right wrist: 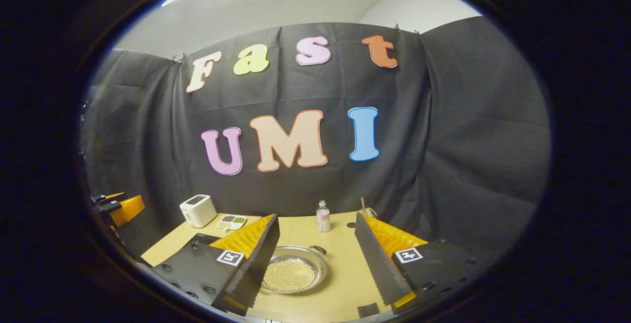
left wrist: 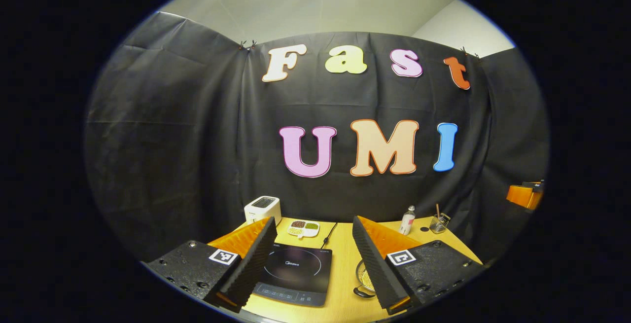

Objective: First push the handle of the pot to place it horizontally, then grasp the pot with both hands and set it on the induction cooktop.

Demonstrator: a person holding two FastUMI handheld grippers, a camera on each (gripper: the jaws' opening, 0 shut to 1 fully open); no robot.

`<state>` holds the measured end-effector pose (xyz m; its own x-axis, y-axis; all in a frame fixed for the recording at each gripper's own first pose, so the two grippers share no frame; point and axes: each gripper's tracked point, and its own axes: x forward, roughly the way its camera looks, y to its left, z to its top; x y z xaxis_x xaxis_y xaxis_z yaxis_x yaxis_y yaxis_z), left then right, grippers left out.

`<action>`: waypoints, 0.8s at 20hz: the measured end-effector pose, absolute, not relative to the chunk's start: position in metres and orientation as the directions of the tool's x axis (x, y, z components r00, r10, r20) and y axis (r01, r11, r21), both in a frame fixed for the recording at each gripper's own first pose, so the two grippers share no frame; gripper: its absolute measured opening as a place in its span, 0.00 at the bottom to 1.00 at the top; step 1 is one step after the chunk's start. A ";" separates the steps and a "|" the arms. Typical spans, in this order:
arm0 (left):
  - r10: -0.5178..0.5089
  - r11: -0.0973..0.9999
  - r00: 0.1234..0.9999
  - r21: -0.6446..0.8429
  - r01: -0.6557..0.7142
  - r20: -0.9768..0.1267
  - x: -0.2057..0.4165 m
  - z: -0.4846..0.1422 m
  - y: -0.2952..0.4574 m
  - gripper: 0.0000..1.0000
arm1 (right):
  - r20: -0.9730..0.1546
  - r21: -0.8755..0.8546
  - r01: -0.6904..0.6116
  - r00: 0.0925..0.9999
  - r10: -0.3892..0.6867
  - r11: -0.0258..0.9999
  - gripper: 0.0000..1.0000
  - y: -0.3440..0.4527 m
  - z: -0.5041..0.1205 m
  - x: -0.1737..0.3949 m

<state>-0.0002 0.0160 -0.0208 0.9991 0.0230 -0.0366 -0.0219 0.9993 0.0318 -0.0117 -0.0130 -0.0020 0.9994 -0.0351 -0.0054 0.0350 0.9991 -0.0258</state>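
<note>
A shallow metal pot (right wrist: 294, 273) holding yellow grains sits on the wooden table, with a dark loop handle (right wrist: 318, 249) at its far right rim. In the right gripper view, my right gripper (right wrist: 316, 215) stands open above the table's near side, and its left finger covers the pot's left edge. The black induction cooktop (left wrist: 296, 271) lies flat below my left gripper (left wrist: 313, 219), which is open with nothing between its fingers. In the left gripper view the pot (left wrist: 364, 278) peeks out to the right of the cooktop, mostly hidden by a finger.
A white toaster (left wrist: 262, 208) and a small dish of beans (left wrist: 303, 228) stand at the back left of the table (right wrist: 340, 264). A small bottle (right wrist: 323, 217) and a glass holder (left wrist: 438, 223) stand at the back. The cooktop's cord (left wrist: 329, 234) runs toward the wall.
</note>
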 end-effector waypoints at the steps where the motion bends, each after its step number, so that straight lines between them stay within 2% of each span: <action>1: 0.021 0.999 0.999 0.033 -0.019 -0.043 0.001 -0.023 0.014 0.94 | -0.001 -0.026 0.039 0.999 -0.039 0.999 0.89 -0.014 0.001 -0.012; 3: 0.017 0.999 0.999 0.033 -0.015 -0.051 0.001 -0.024 0.012 0.94 | 0.004 -0.022 0.041 0.999 -0.040 0.999 0.89 -0.017 0.003 -0.012; 4: 0.015 0.999 0.999 0.034 -0.014 -0.050 0.000 -0.024 0.012 0.94 | 0.006 -0.020 0.041 0.999 -0.041 0.999 0.94 -0.018 0.003 -0.011; 5: 0.015 0.999 0.999 0.033 -0.013 -0.049 0.002 -0.023 0.012 0.94 | 0.006 -0.018 0.043 0.999 -0.042 0.999 0.94 -0.018 0.003 -0.011; 6: 0.016 1.000 0.999 0.028 -0.015 -0.049 0.003 -0.022 0.011 0.89 | 0.004 -0.018 0.042 0.999 -0.042 0.999 0.94 -0.019 0.002 -0.010; 7: 0.016 1.000 0.999 0.021 -0.015 -0.049 0.003 -0.022 0.011 0.89 | 0.001 -0.019 0.040 0.999 -0.040 0.999 0.94 -0.018 0.002 -0.009; 8: 0.017 1.000 0.998 0.017 -0.016 -0.053 0.004 -0.022 0.011 0.89 | -0.003 -0.021 0.039 0.999 -0.039 0.999 0.89 -0.018 0.000 -0.009; 13: 0.019 1.000 0.998 0.022 -0.017 -0.064 0.005 -0.026 0.011 0.94 | -0.010 -0.044 0.031 0.999 -0.031 0.999 0.89 -0.015 0.000 -0.005; 14: 0.016 1.000 0.998 0.017 -0.015 -0.068 0.005 -0.028 0.010 0.89 | -0.014 -0.045 0.029 0.999 -0.030 0.999 0.81 -0.014 -0.003 -0.003; 15: 0.013 1.000 0.997 0.013 -0.012 -0.072 0.005 -0.029 0.010 0.89 | -0.018 -0.048 0.029 0.999 -0.030 0.998 0.74 -0.014 -0.003 -0.001; 16: 0.013 1.000 0.997 0.011 -0.012 -0.076 0.005 -0.030 0.010 0.94 | -0.019 -0.051 0.028 0.999 -0.029 0.998 0.66 -0.013 -0.005 -0.002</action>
